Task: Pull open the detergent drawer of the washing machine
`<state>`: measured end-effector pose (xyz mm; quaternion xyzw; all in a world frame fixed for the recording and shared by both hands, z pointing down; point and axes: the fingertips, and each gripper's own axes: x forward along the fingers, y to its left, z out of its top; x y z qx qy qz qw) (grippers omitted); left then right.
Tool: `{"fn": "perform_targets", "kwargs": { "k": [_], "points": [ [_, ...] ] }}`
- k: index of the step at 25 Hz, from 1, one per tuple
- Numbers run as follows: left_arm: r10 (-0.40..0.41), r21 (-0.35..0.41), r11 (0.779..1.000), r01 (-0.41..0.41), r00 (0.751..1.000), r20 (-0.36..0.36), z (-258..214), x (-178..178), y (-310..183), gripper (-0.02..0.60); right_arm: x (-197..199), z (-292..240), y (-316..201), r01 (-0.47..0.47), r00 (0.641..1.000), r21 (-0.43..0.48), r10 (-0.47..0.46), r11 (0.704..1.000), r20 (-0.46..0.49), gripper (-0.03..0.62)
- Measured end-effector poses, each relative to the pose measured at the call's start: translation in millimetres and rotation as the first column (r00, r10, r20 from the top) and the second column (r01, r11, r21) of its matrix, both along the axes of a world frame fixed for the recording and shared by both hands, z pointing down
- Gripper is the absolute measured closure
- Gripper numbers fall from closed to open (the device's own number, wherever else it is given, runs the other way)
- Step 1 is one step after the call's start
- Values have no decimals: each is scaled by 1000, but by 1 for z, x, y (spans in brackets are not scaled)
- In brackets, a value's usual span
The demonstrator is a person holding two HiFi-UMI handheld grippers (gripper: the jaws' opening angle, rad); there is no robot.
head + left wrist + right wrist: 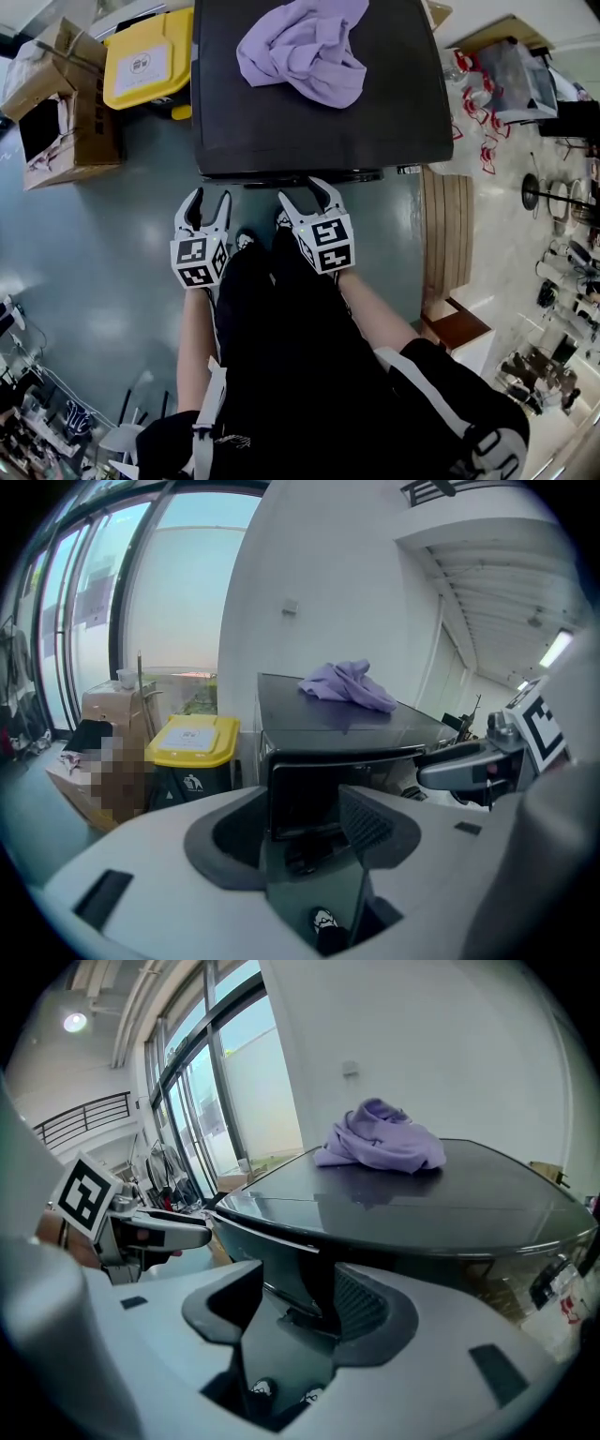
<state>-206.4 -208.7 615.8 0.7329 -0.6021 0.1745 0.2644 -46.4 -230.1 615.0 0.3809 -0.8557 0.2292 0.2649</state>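
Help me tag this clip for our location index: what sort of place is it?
Probably a big workshop or test hall, not a home laundry: tall windows, a yellow-lidded bin and cardboard box beside the washing machine.

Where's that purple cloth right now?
In the head view, the purple cloth lies crumpled on top of the dark washing machine, right of the yellow-lidded bin.

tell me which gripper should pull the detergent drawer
Left, probably: the left gripper has open jaws framing a dark front panel, likely the detergent drawer, at the left corner of the washing machine. The right gripper, also open, sits nearer the middle.
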Motion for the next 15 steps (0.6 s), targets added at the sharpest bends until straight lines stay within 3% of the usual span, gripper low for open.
{"fn": "perform_targets", "kwargs": {
  "k": [15],
  "points": [
    [88, 27, 996, -85, 991, -99, 2, 4, -20, 350, -8, 3, -12, -168, 985, 29, 169, 985, -32, 382]
  ]
}}
